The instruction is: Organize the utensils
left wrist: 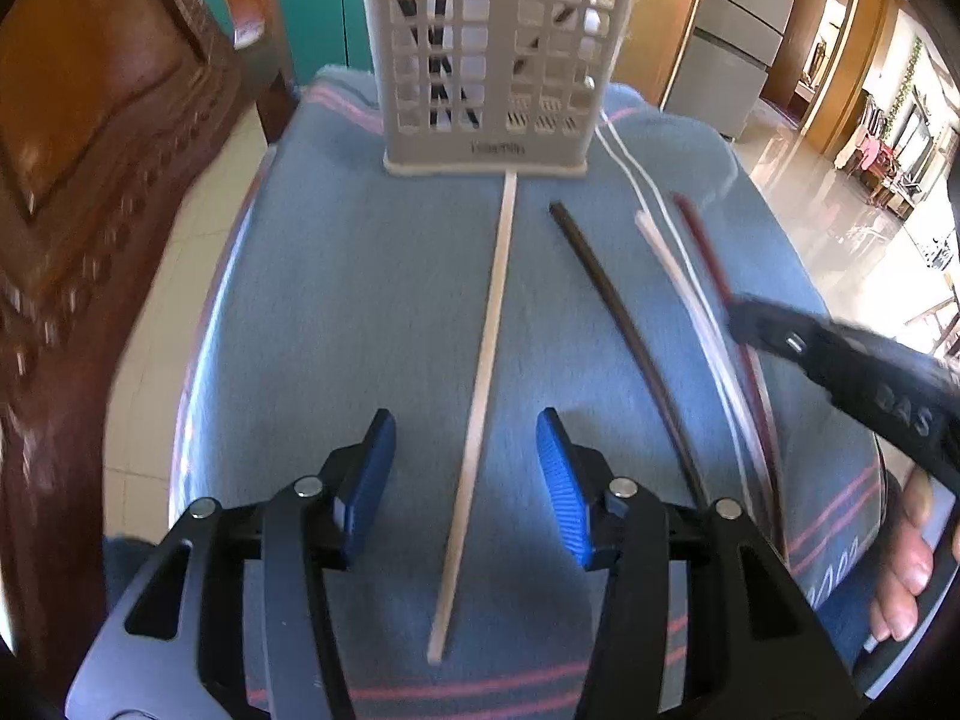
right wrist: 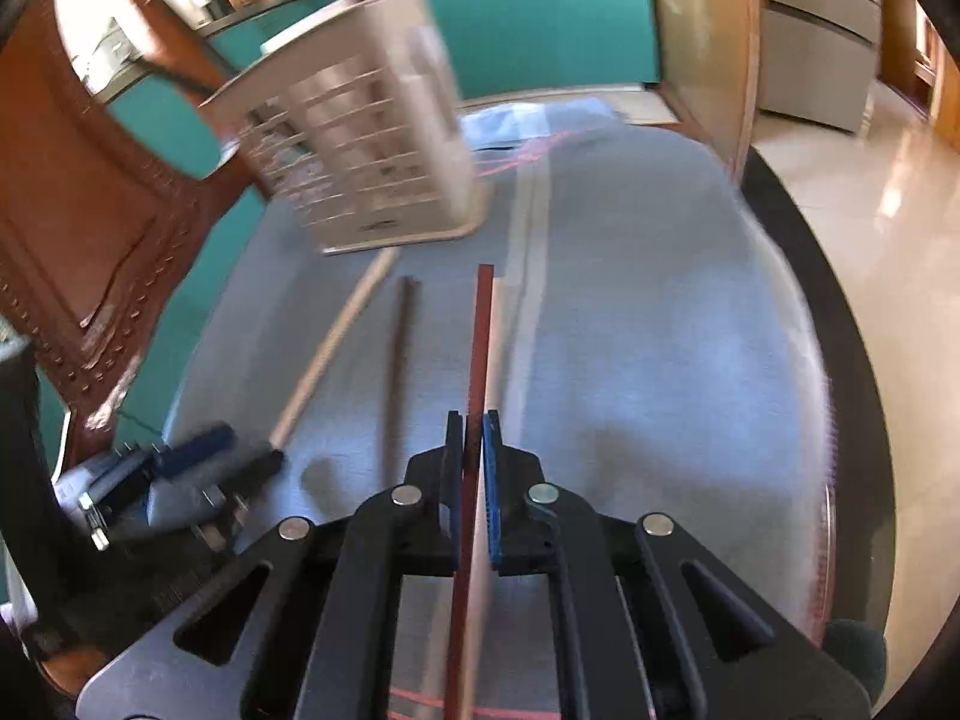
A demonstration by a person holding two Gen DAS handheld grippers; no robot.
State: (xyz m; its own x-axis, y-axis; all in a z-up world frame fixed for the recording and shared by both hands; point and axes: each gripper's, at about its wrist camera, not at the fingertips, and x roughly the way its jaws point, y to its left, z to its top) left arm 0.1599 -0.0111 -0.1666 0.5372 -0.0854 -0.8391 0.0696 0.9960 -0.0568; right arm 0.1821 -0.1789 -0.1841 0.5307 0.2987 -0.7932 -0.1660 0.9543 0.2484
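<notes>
Left wrist view, sharp: left gripper [left wrist: 465, 480] low in the frame, blue pads [left wrist: 561, 483] apart, straddling a pale wooden chopstick [left wrist: 480, 414] without touching it. Chopstick flat on the blue cloth [left wrist: 312, 312], far end right against the foot of the grey lattice utensil holder [left wrist: 489, 60] at top centre. Right of it, a dark brown chopstick [left wrist: 618, 324], then a whitish chopstick [left wrist: 690, 306], then a red chopstick [left wrist: 720, 276] at the right edge, partly behind the right gripper [left wrist: 744, 315], which enters blurred from the right. Fingers of a hand [left wrist: 903, 564] at lower right. White cord [left wrist: 630, 174] trailing from the holder's right side.

Right wrist view, heavily motion-blurred: right gripper [right wrist: 474, 432] with pads pressed together, clamped on the red chopstick [right wrist: 480, 348], running straight up the frame centre. Whitish stick only a smear beside it. Holder [right wrist: 372, 150] tilted by the lens at upper left; left gripper [right wrist: 186, 468] a blur at lower left. Dark sticks visible through the holder's openings only in the left view.

Embossed writing on the holder's base too soft to read. Raised letters on the right gripper's side, seemingly "DAS", partly cut off. Carved wooden chair [left wrist: 90, 180] along the left edge, cropped.
</notes>
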